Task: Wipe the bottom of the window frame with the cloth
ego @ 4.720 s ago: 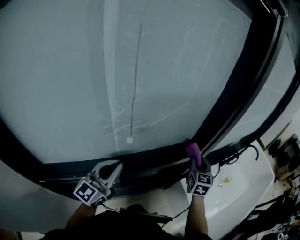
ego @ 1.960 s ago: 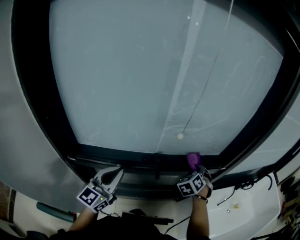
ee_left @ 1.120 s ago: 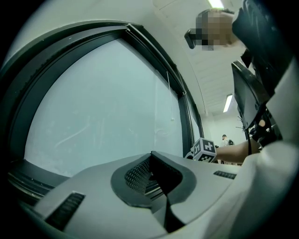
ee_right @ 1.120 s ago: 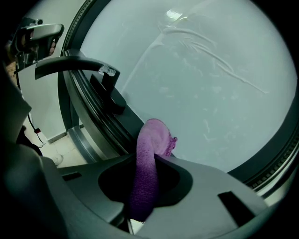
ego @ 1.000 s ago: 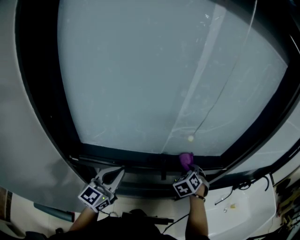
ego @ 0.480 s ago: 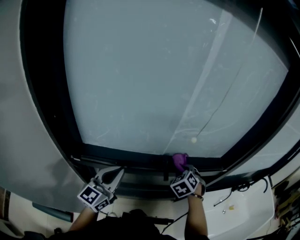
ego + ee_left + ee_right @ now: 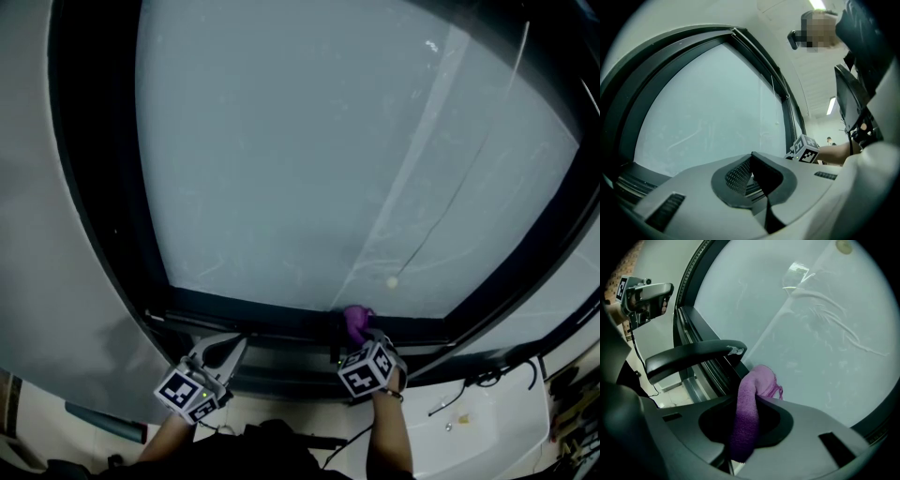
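A purple cloth (image 7: 354,320) (image 7: 758,383) presses on the dark bottom rail of the window frame (image 7: 262,323) (image 7: 704,364), right of its middle. My right gripper (image 7: 359,334) (image 7: 751,397) is shut on the cloth, which sticks out past the jaws against the glass. My left gripper (image 7: 238,340) (image 7: 751,158) sits lower left by the same rail, shut with nothing between its jaws. Its body shows far left in the right gripper view as the left gripper (image 7: 644,294).
A blind cord ends in a white bead (image 7: 392,281) just above the cloth. A dark curved bar (image 7: 693,355) crosses in front of the rail. A white ledge with cables (image 7: 469,417) lies lower right. The frame's left upright (image 7: 103,187) meets a grey wall (image 7: 47,281).
My right gripper has slid the purple cloth leftward along the bottom rail, from the right corner toward the middle. The left gripper has stayed where it was.
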Motion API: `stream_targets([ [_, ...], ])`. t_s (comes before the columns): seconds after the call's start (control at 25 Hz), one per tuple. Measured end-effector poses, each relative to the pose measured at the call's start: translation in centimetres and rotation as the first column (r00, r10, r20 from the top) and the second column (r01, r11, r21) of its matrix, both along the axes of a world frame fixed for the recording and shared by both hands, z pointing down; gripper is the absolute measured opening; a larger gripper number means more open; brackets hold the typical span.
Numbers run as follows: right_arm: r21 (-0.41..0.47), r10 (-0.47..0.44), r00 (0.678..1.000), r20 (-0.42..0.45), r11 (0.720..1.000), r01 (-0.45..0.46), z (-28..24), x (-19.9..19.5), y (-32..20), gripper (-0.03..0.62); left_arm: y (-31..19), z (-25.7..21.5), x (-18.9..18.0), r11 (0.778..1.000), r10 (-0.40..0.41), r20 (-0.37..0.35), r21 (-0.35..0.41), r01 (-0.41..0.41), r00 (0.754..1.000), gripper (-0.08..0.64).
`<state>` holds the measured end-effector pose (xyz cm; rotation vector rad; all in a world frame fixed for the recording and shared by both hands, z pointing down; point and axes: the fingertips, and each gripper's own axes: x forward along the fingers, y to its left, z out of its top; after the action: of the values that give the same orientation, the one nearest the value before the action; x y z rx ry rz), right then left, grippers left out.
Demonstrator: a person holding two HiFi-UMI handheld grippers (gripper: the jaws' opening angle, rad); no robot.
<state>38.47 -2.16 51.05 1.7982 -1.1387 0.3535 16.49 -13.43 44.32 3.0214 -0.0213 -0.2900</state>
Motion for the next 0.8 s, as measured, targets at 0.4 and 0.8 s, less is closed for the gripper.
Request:
stream_targets([
  [0.4,0.089,-0.125,0.992,-0.002,0.988,0.125,-0.6,-2.6,-1.5,0.078,0.1,0.2,-0.1,1.000,0.001,0.015,0.017,-0.001,1.000,0.003],
  [0.8,0.168,-0.099,0.995,0.011,0.981,0.096,0.3,-4.6,-1.6,0.078,0.4,0.6,0.1,0.998,0.050,0.059,0.028,-0.052,0.997,0.003],
])
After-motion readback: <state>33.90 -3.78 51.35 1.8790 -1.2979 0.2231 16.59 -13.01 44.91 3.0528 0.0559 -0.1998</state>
